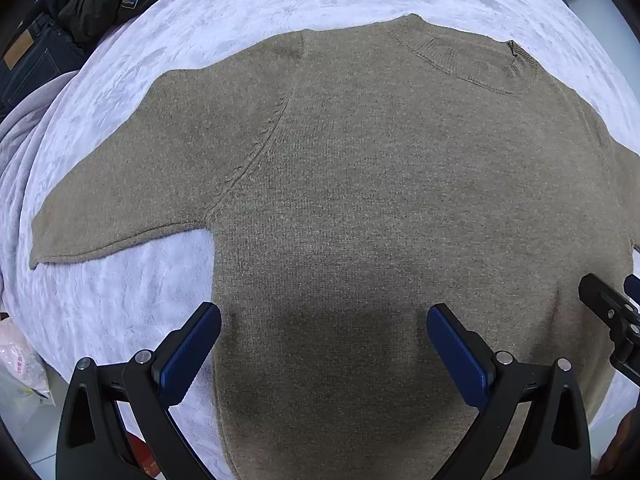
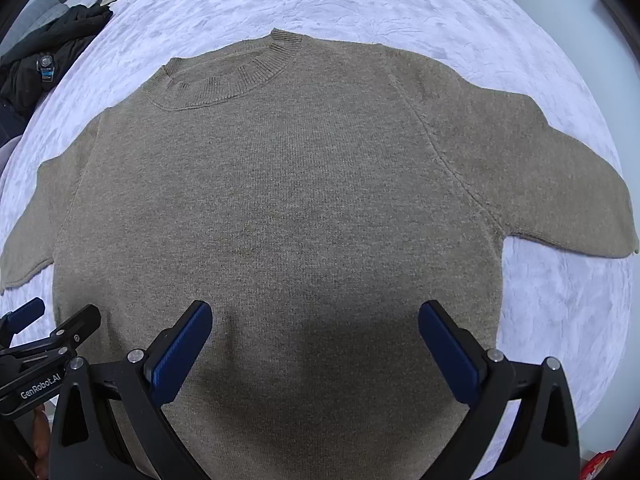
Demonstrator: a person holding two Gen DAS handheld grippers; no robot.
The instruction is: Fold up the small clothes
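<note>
Sweater: olive-brown knit, laid flat, face up on pale blanket, sleeves spread out to both sides, collar at far end.
L gripper: jaws held wide, nothing gripped, poised over hem area.
R gripper: jaws wide, empty, poised alongside.
Bkgd: dark jacket seen at blanket edge.

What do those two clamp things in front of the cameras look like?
Each hand-held gripper, left and right, has black angular plastic arms with silver screws and two flat, ribbed blue pads. White "GenRobot.AI" lettering marks the left one's black body.
</note>
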